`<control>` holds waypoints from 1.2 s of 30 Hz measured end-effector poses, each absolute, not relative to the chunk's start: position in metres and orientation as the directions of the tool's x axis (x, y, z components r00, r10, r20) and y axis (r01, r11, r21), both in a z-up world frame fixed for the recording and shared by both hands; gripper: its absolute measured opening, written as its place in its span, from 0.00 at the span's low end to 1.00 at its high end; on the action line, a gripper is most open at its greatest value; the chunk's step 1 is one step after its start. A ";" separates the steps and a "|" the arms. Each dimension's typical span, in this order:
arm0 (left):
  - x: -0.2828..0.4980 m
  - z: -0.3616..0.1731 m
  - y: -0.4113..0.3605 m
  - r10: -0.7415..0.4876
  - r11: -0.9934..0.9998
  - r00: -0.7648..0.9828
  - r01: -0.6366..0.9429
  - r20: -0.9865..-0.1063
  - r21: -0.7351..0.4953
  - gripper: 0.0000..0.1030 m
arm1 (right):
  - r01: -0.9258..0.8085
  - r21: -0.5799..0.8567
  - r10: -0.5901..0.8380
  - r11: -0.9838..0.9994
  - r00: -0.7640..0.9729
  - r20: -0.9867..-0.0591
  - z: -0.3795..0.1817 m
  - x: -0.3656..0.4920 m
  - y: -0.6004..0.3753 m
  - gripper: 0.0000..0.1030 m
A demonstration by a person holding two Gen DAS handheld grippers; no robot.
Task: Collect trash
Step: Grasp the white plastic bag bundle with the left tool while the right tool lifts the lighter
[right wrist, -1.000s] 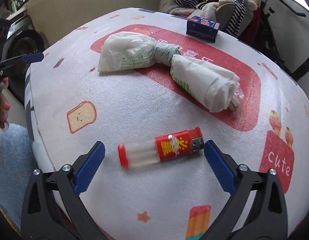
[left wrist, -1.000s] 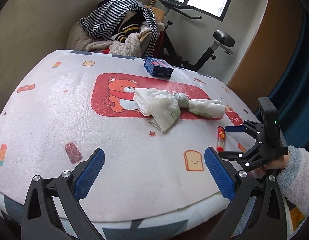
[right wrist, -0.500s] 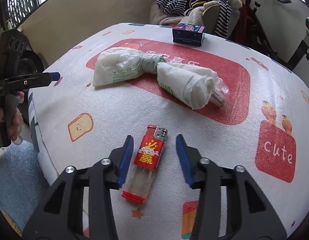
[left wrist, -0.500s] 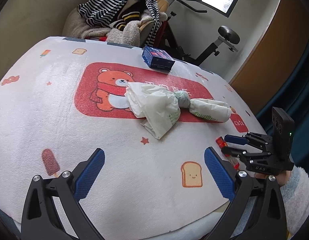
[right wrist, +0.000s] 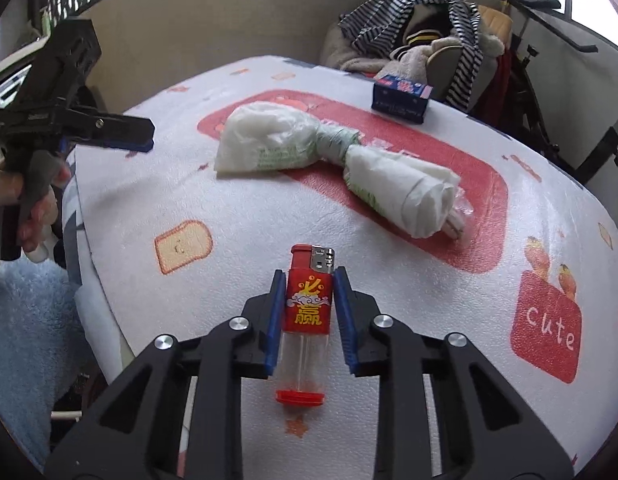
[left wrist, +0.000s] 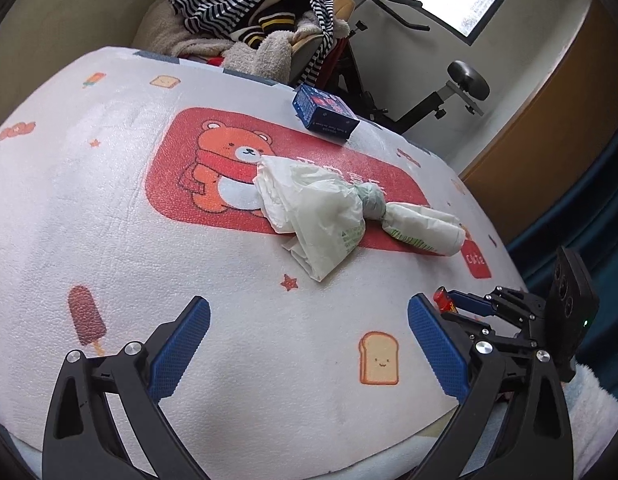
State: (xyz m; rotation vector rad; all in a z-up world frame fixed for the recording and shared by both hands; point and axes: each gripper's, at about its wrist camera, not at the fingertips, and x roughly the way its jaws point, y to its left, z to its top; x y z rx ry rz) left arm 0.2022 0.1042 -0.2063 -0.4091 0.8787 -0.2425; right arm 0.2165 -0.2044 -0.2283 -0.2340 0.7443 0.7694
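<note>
Right gripper (right wrist: pixel 309 280): blue ribbed pads pressed on both flat sides of a red lighter (right wrist: pixel 307 304), pinching it. Lighter's long axis runs along the fingers; metal wheel end points away from the camera toward the table's middle, red base cap nearest the camera. Lower body clear plastic, upper part wrapped in a red label with gold characters. It sits at the near edge of the table (right wrist: pixel 389 240), whose cover is white, pebbled and foam-like with cartoon prints.

Left gripper (left wrist: pixel 309 344): jaws spread wide, holding nothing, over the table edge.

Mid-table: crumpled white plastic bag (right wrist: pixel 329 160), twisted at its middle, thin and glossy. Beyond it a blue cardboard box (right wrist: pixel 401 96), rectangular.
</note>
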 end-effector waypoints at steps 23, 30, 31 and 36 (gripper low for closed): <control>0.295 -0.227 0.102 -0.394 0.830 0.597 -0.095 -0.699 -0.549 0.13 | -0.688 0.070 0.551 0.722 0.511 -0.660 -0.227 0.217 -0.202 0.26; 0.266 -0.158 0.102 -0.361 0.883 0.696 0.041 -0.621 -0.467 0.07 | -0.656 0.104 0.564 0.748 0.545 -0.620 -0.217 0.207 -0.212 0.26; 0.260 -0.144 0.102 -0.357 0.889 0.713 0.062 -0.604 -0.453 0.07 | -0.653 0.112 0.571 0.749 0.550 -0.610 -0.213 0.203 -0.212 0.25; 0.234 -0.090 0.104 -0.375 0.895 0.758 0.145 -0.534 -0.423 0.06 | -0.660 0.113 0.588 0.743 0.562 -0.582 -0.203 0.186 -0.215 0.25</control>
